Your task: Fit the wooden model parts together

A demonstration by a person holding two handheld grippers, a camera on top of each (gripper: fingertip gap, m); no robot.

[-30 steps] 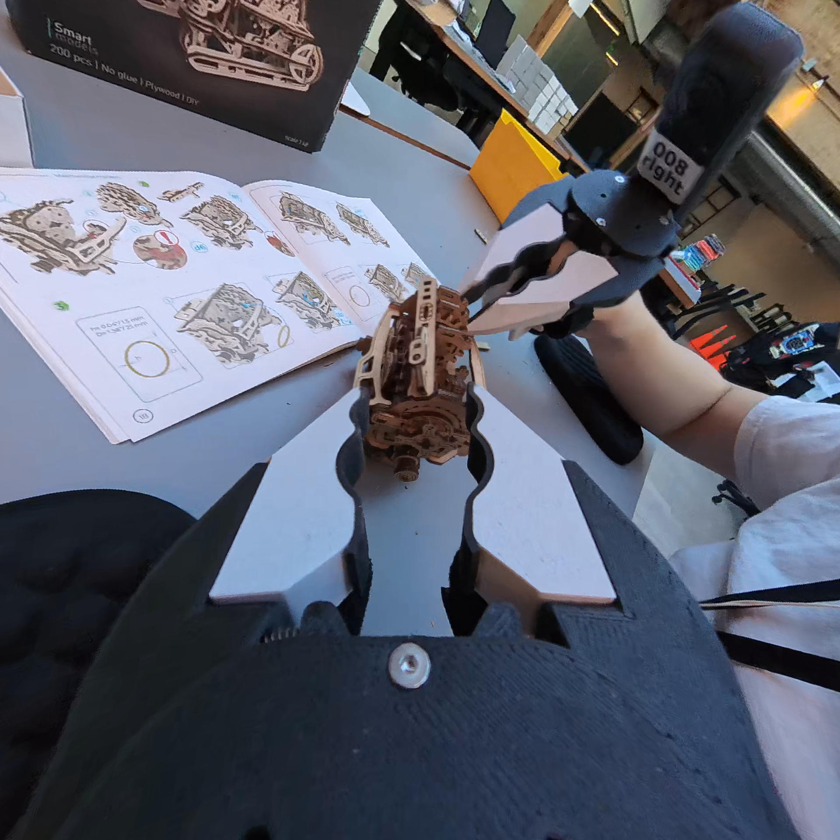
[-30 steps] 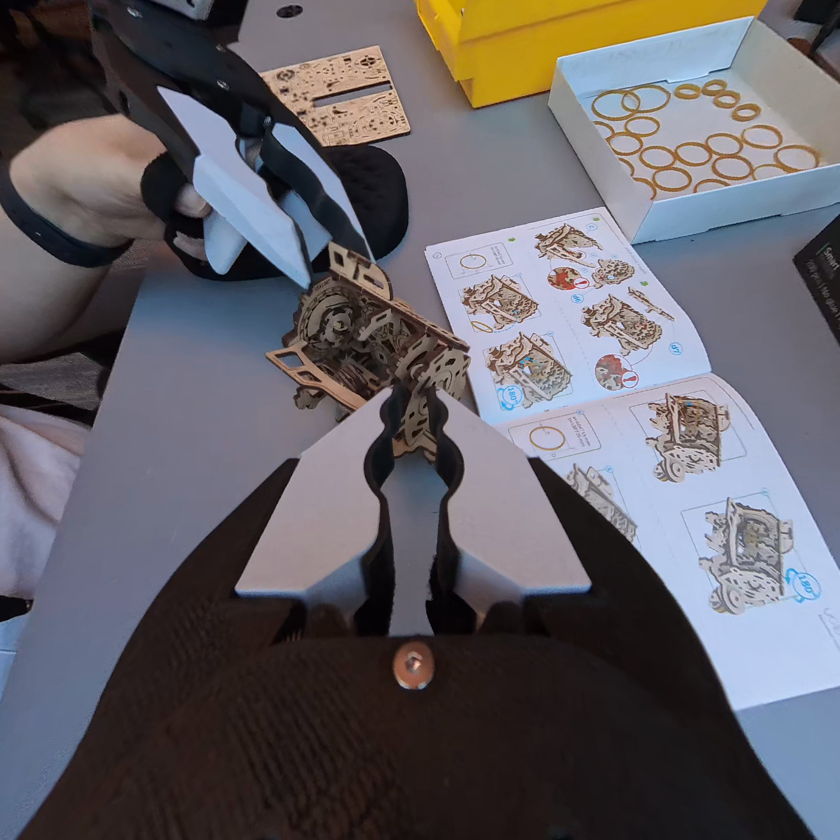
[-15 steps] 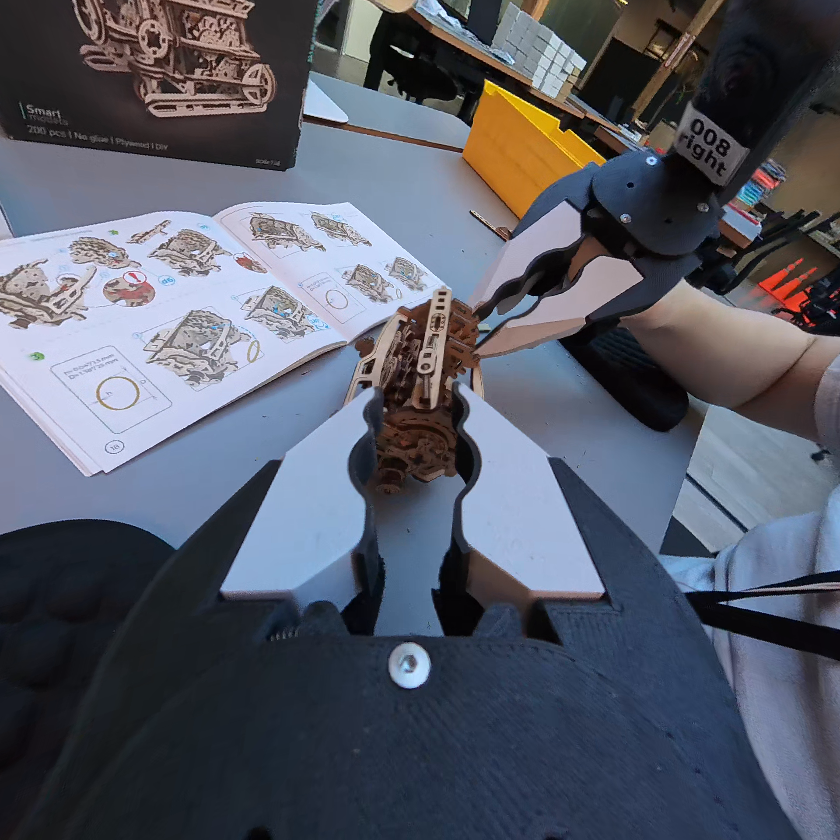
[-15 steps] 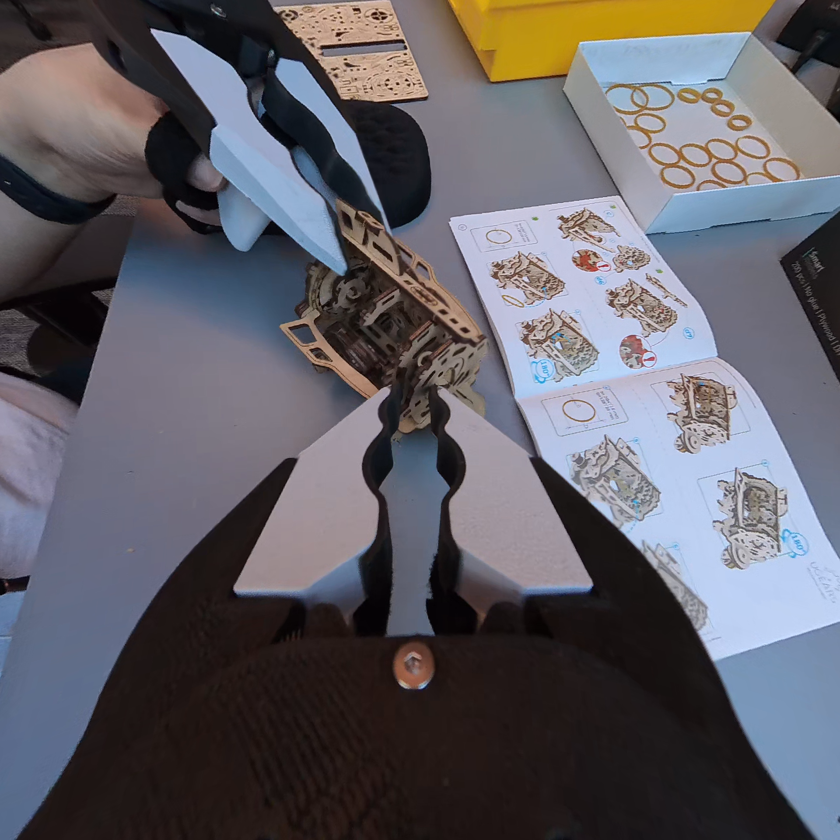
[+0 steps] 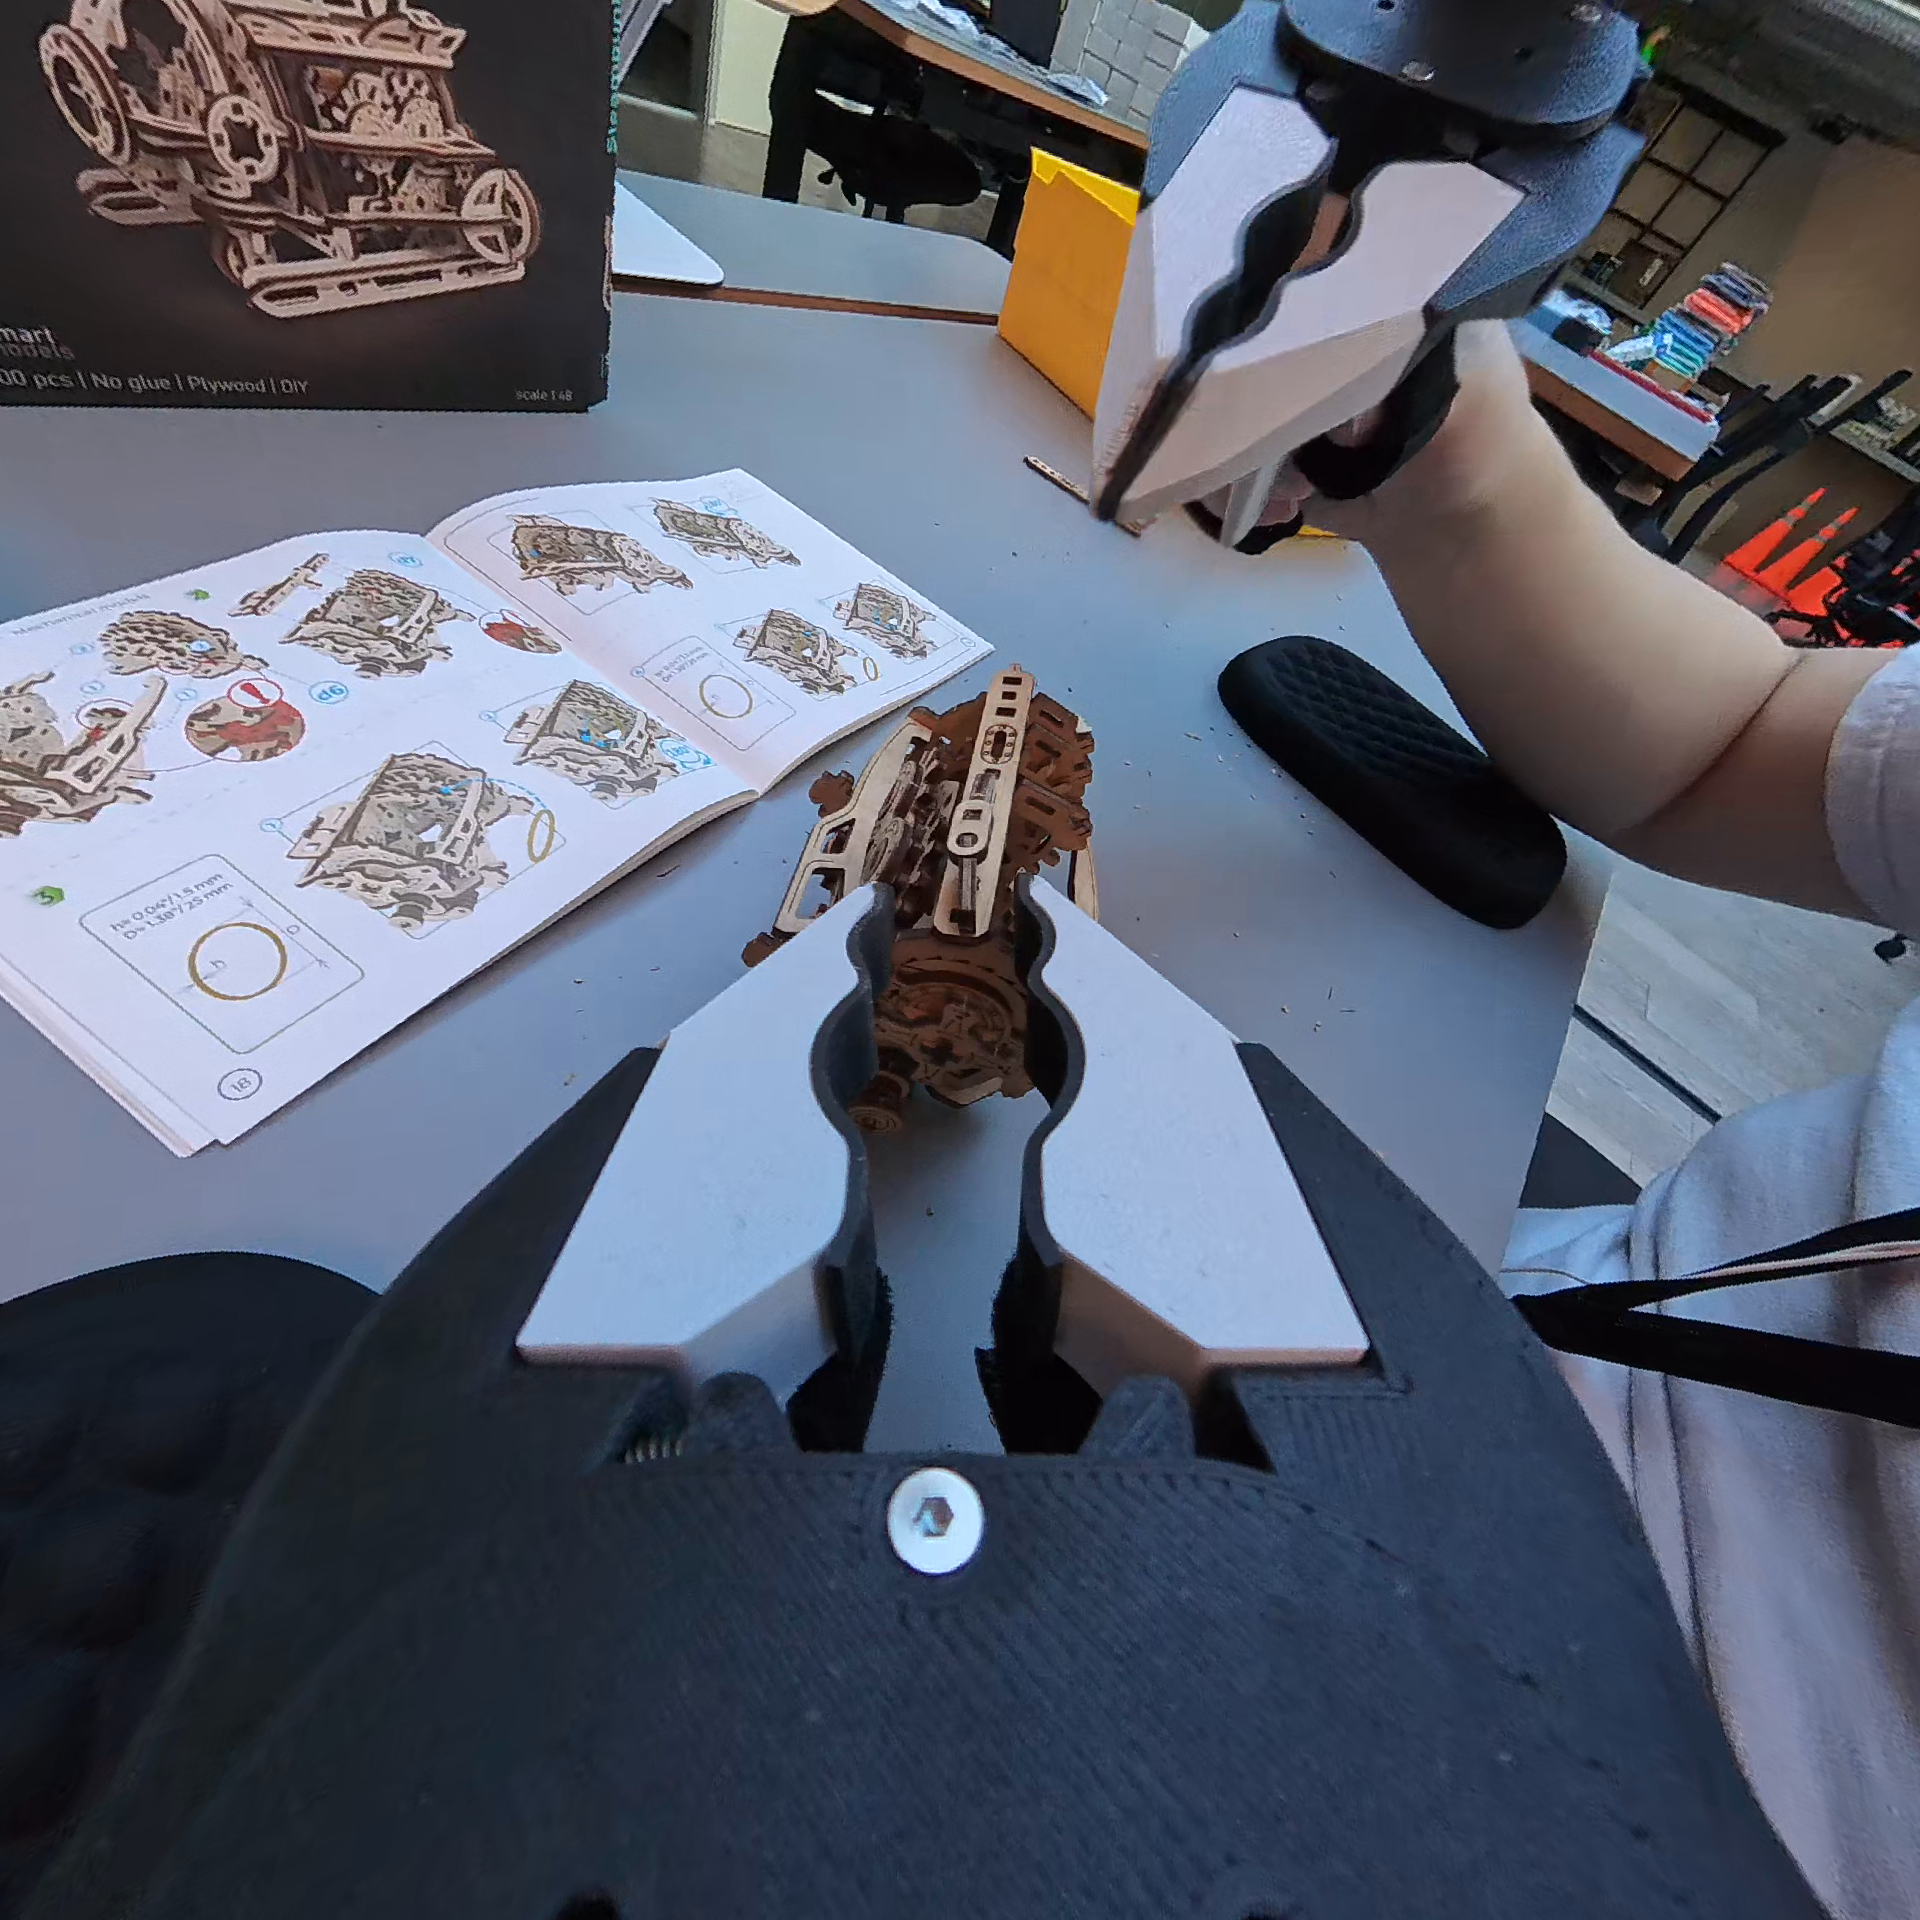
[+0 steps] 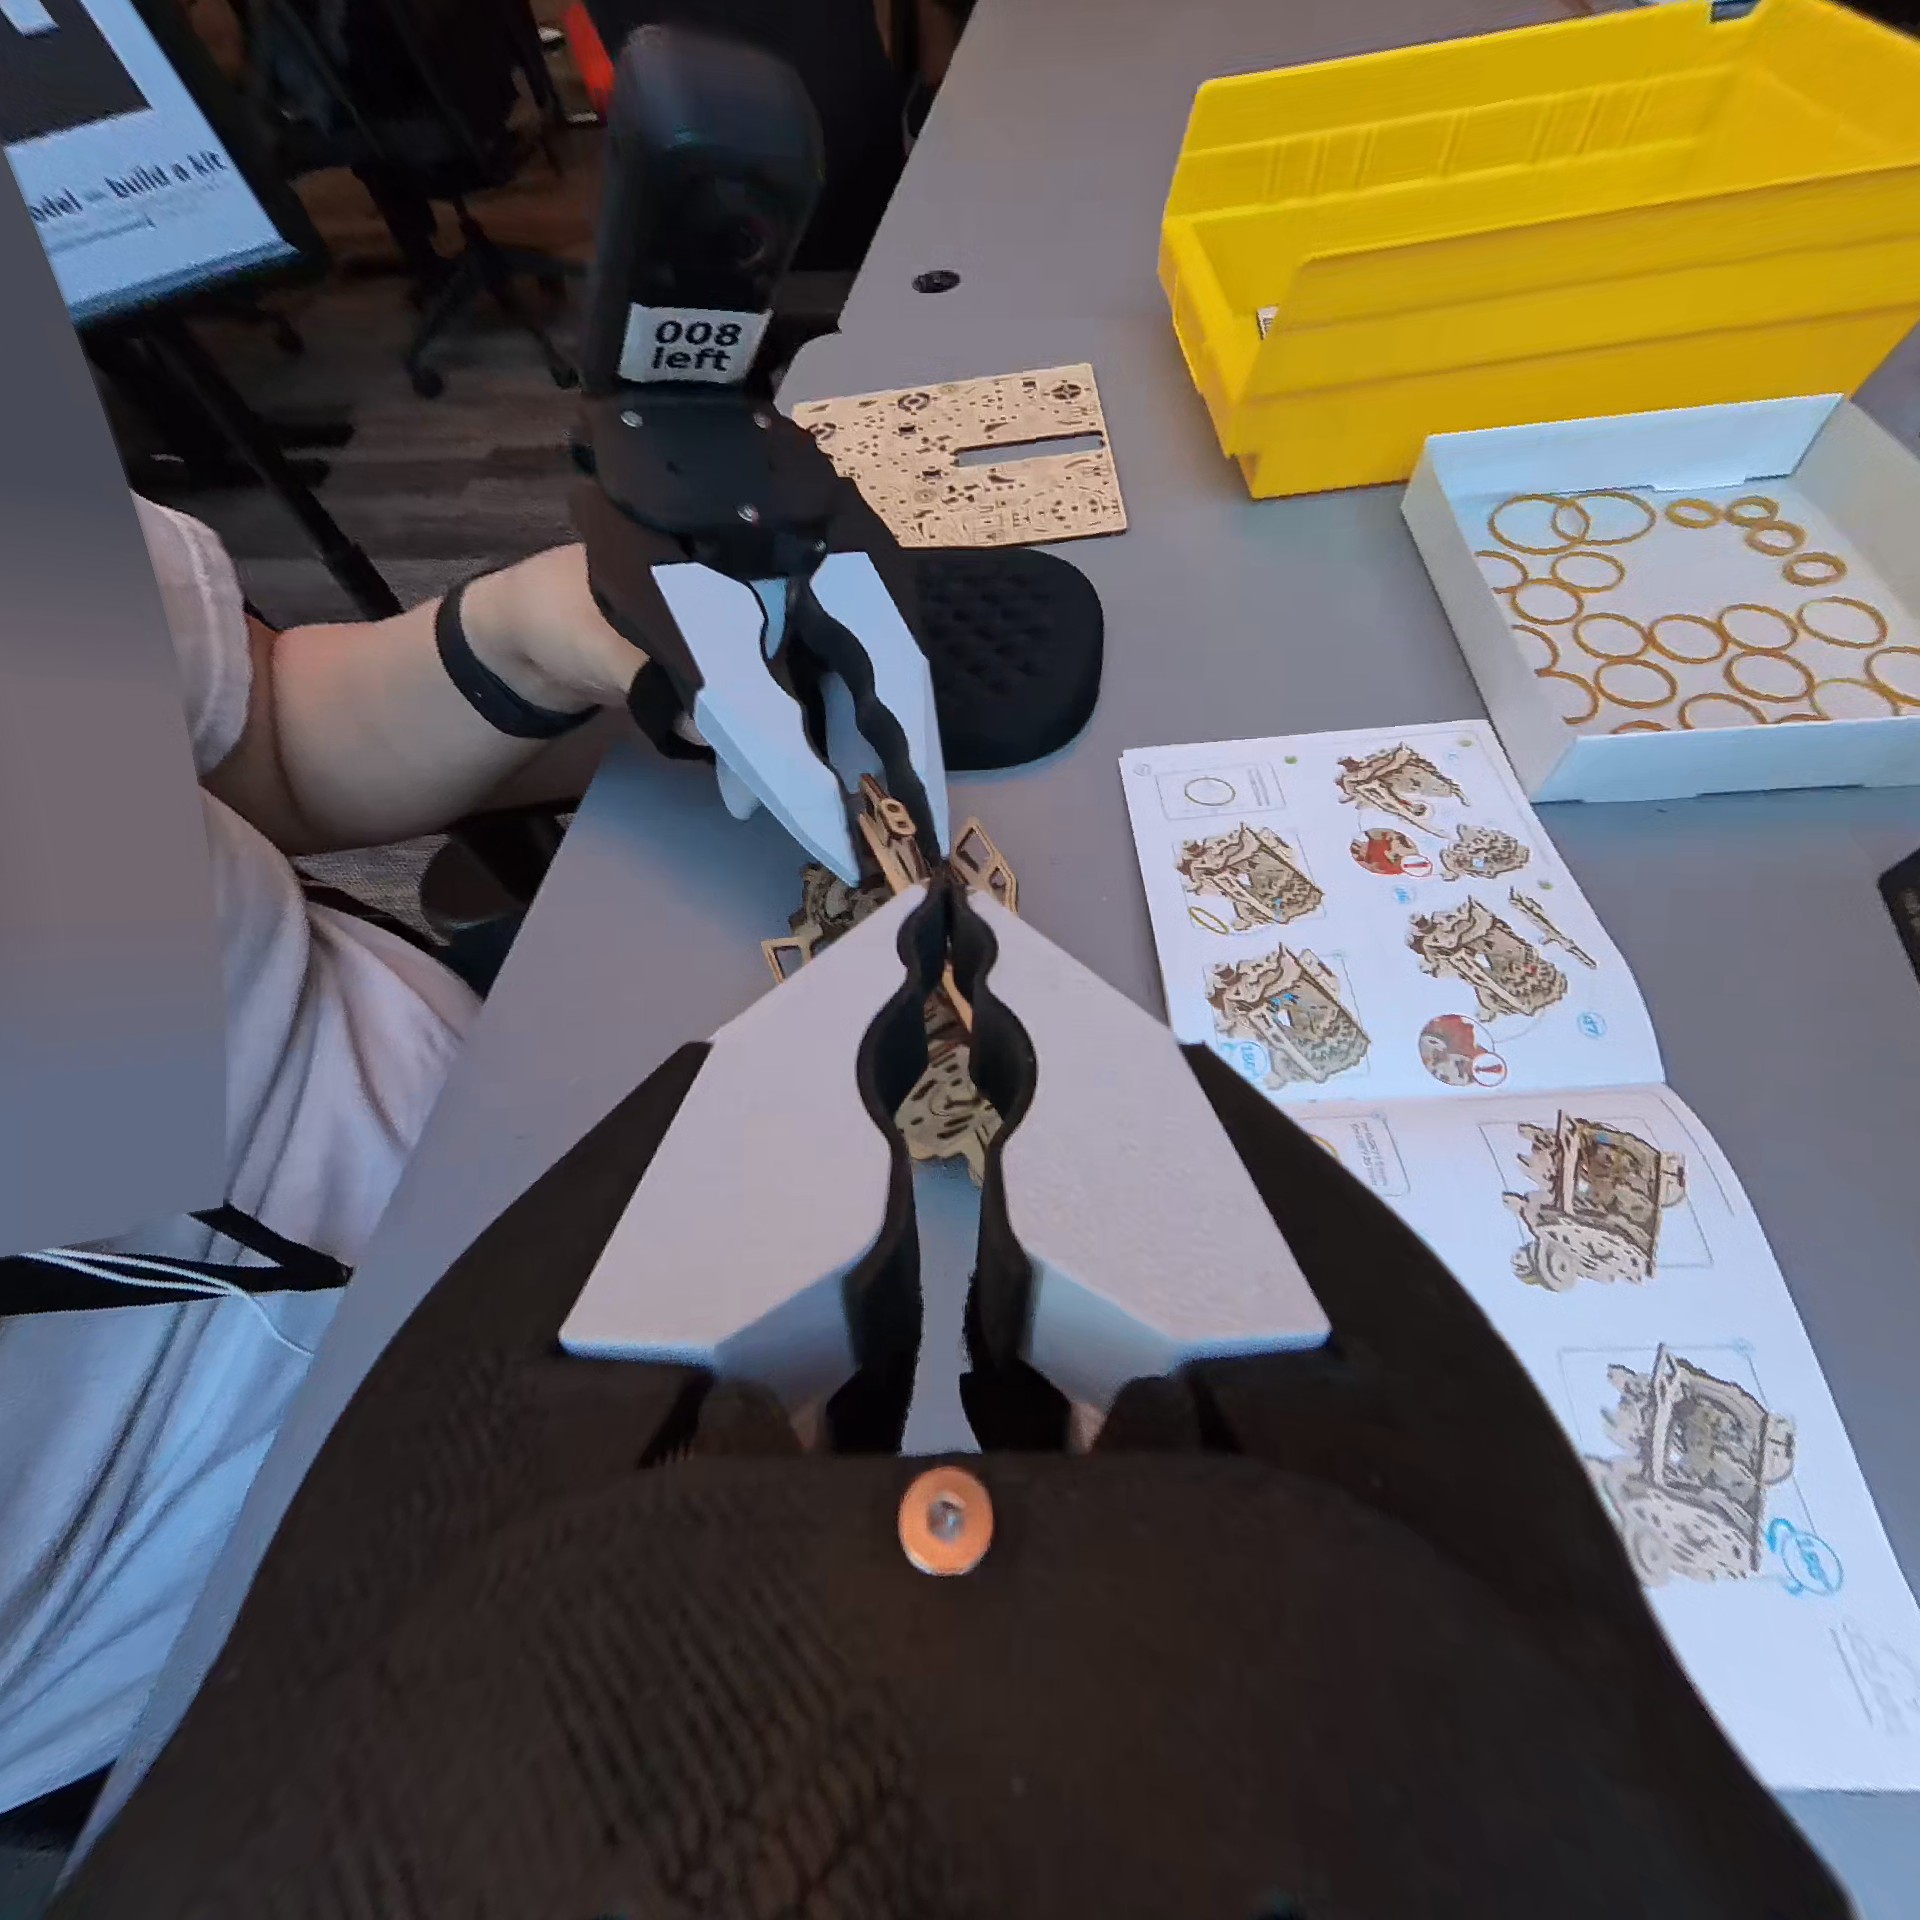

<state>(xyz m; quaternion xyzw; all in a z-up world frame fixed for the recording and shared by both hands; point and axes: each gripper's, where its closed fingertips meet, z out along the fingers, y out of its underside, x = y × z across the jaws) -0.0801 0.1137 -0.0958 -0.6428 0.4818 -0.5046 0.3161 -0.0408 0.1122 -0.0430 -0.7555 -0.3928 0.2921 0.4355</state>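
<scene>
A partly built wooden model [image 5: 966, 831] rests on the grey table, its near end between the fingers of my left gripper [image 5: 951, 894], which is shut on it. My right gripper [image 5: 1107, 504] hangs above and beyond the model, tips pointing down, shut and empty. In the right wrist view my right gripper [image 6: 940, 899] looks down on the model [image 6: 940, 1101], which is partly hidden behind its fingers. The left gripper [image 6: 894, 842] grips the model's far end there.
An open instruction booklet [image 5: 416, 779] lies left of the model, with a black kit box [image 5: 301, 197] behind it. A yellow bin [image 6: 1538, 229], a white tray [image 6: 1704, 769] of rings, a plywood sheet [image 6: 987, 457] and a black pad [image 6: 1008, 644] lie around. The table edge runs close by [image 5: 1538, 997]. The grippers' ends are close to 7 cm from one another.
My right gripper has left the model's far end and risen well above the table, its jaws closing. My left gripper keeps its hold on the model.
</scene>
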